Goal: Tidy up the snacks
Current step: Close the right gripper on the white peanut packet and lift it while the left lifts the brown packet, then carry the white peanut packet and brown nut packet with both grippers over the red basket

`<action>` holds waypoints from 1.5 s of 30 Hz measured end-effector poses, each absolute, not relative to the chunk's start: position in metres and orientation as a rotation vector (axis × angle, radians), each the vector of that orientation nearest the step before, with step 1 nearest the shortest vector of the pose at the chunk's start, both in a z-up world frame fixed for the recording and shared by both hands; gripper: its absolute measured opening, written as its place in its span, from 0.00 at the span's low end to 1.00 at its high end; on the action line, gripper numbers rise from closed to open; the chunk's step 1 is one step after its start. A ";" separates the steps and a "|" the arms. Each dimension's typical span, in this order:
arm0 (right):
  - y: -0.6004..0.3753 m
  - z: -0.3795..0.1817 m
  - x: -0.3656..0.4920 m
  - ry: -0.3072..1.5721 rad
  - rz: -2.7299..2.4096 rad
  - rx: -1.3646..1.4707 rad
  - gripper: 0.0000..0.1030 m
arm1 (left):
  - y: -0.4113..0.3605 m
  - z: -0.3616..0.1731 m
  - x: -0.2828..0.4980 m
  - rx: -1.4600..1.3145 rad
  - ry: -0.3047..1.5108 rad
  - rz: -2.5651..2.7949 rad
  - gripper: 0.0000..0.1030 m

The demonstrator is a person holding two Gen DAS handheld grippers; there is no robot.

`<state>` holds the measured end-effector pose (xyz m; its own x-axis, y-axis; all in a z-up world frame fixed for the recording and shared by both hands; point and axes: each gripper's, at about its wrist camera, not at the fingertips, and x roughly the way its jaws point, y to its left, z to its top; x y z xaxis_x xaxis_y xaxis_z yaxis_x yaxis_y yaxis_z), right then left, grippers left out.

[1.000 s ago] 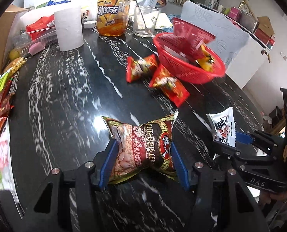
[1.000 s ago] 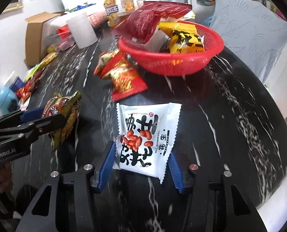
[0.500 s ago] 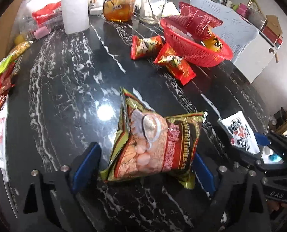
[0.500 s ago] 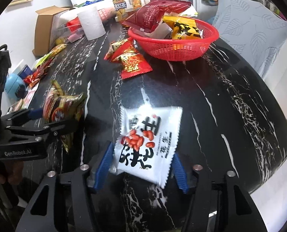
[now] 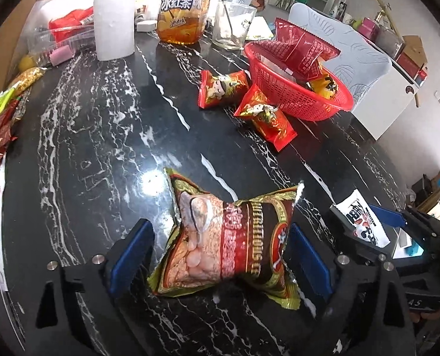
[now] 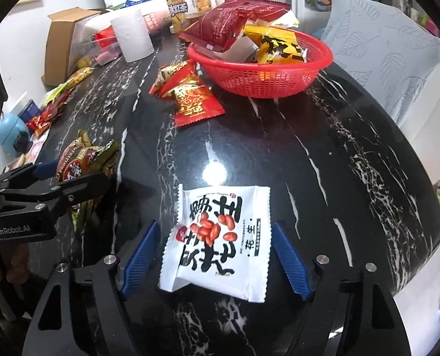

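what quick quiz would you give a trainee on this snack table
1. True or false: the white peanut packet already lies in the red basket.
2. What sits between the fingers of the left gripper? A) brown snack bag B) paper roll C) glass
3. Fill in: ___ red packets lie on the table beside the basket.

Key: 1 false; 2 A; 3 two

The table (image 5: 101, 136) is viewed closely along each gripper's fingers. The basket (image 5: 297, 98) (image 6: 261, 71) is shared ahead. Each gripper is caught sidelong by the other's view.
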<state>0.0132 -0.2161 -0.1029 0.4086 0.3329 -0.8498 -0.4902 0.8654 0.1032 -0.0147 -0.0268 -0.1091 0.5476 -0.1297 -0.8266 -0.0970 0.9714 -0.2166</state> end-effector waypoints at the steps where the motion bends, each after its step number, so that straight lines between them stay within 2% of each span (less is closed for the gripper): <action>1: -0.216 -0.103 0.014 1.022 0.518 -0.178 0.72 | -0.027 -0.110 -0.015 -0.246 0.994 -0.017 0.91; 3: -0.215 -0.103 0.013 1.009 0.505 -0.204 0.62 | -0.029 -0.110 -0.014 -0.227 0.996 -0.005 0.91; 5: -0.215 -0.103 0.013 1.001 0.503 -0.220 0.60 | -0.030 -0.110 -0.015 -0.215 0.990 0.002 0.88; 7: -0.214 -0.103 0.012 0.994 0.515 -0.235 0.58 | -0.031 -0.108 -0.015 -0.198 0.979 0.008 0.66; 8: -0.214 -0.103 0.012 0.991 0.520 -0.238 0.55 | -0.032 -0.108 -0.015 -0.196 0.983 0.004 0.63; 9: -0.216 -0.102 0.013 0.989 0.525 -0.228 0.42 | -0.032 -0.107 -0.014 -0.199 0.985 0.002 0.61; 10: -0.216 -0.101 0.012 0.989 0.540 -0.214 0.42 | -0.032 -0.106 -0.015 -0.204 0.982 0.002 0.59; 13: -0.219 -0.098 0.013 0.976 0.555 -0.184 0.32 | -0.032 -0.105 -0.016 -0.208 0.982 -0.010 0.57; 18: -0.221 -0.096 0.013 0.970 0.585 -0.151 0.30 | -0.036 -0.099 -0.019 -0.228 0.974 -0.032 0.57; 33: -0.246 -0.077 0.013 0.931 0.637 -0.014 0.30 | -0.059 -0.063 -0.011 -0.178 0.898 -0.109 0.57; 45: -0.266 -0.040 0.034 0.818 0.590 -0.005 0.30 | -0.082 -0.012 0.023 -0.110 0.791 -0.171 0.57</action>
<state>0.0342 -0.2659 -0.0405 0.5334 0.4933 -0.6871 -0.4968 0.8402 0.2176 0.0231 -0.0824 -0.0120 0.6904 -0.1934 -0.6971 0.1111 0.9805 -0.1620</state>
